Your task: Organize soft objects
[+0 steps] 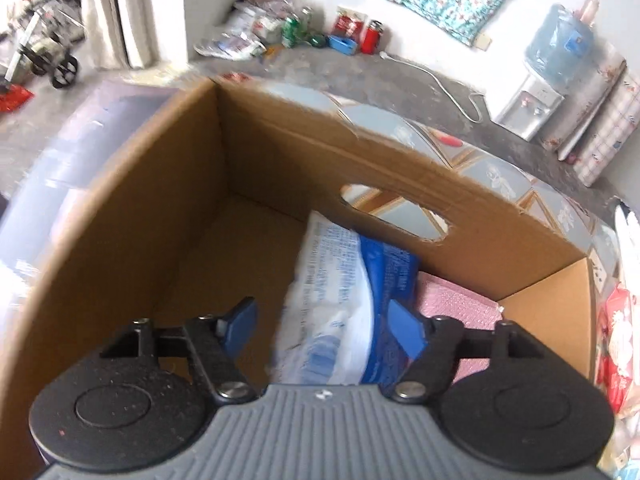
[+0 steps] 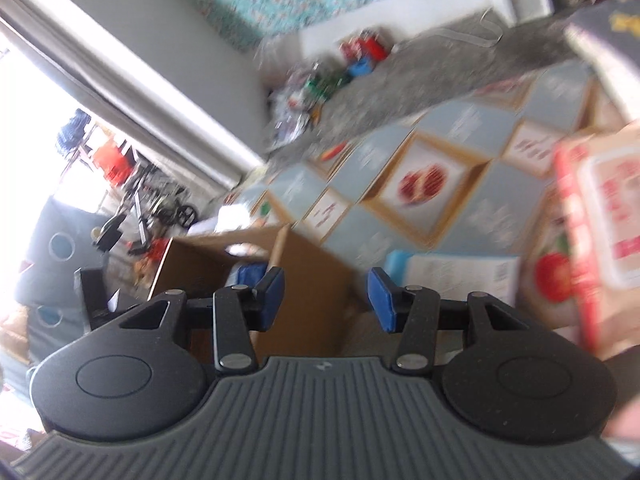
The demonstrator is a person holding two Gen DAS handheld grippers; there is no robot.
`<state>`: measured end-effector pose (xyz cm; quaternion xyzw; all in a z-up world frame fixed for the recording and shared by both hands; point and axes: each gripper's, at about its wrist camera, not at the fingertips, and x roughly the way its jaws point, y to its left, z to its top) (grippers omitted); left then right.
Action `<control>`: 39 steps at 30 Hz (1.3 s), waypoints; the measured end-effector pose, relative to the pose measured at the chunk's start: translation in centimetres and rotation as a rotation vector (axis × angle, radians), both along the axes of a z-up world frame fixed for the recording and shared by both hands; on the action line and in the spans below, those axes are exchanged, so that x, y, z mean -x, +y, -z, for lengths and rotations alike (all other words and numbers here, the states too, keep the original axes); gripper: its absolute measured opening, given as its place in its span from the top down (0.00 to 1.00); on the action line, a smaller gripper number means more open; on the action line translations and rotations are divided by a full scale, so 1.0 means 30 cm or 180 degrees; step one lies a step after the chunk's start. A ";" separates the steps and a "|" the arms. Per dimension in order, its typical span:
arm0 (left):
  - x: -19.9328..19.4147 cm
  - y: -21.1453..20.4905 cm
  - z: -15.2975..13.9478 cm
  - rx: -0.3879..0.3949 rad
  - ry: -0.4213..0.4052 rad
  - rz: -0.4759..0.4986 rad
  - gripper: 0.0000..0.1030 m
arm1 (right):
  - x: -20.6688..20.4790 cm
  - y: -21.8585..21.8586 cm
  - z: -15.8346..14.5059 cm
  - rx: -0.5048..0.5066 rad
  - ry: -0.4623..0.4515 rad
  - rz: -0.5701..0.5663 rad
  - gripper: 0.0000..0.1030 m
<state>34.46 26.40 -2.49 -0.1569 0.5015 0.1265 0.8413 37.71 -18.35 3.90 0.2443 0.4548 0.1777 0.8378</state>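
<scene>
Left gripper (image 1: 326, 326) hangs over the open cardboard box (image 1: 120, 240), jaws spread apart; the blue-and-white soft pack (image 1: 344, 300) sits between the pads but is not pinched, lying inside the box against its far wall, beside a pink soft item (image 1: 452, 300). Right gripper (image 2: 326, 300) is part open and empty, nothing between its pads, aimed past the box corner (image 2: 288, 280) toward a white-and-blue pack (image 2: 460, 276) on the patterned mat (image 2: 440, 152); view is blurred.
</scene>
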 end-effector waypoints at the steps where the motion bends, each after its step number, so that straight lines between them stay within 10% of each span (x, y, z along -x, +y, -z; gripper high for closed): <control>1: 0.025 -0.009 -0.035 -0.0112 -0.0041 -0.0007 0.28 | 0.012 -0.033 -0.009 0.0007 -0.0015 0.0042 0.54; 7: 0.173 -0.169 -0.271 -0.0689 -0.0598 0.0210 0.26 | 0.057 -0.173 -0.005 0.0126 0.0042 0.0047 0.54; 14: 0.270 -0.455 -0.404 -0.0081 -0.0903 0.0918 0.19 | -0.054 -0.199 0.082 -0.0088 0.0232 -0.0765 0.52; 29: 0.005 -0.857 -0.014 -0.0011 0.0262 0.0847 0.56 | -0.330 -0.217 0.229 0.0026 0.0411 -0.1336 0.66; 39: -0.111 -0.889 0.150 0.0299 0.0634 0.0536 0.57 | -0.465 -0.107 0.440 0.0317 0.0868 -0.1229 0.67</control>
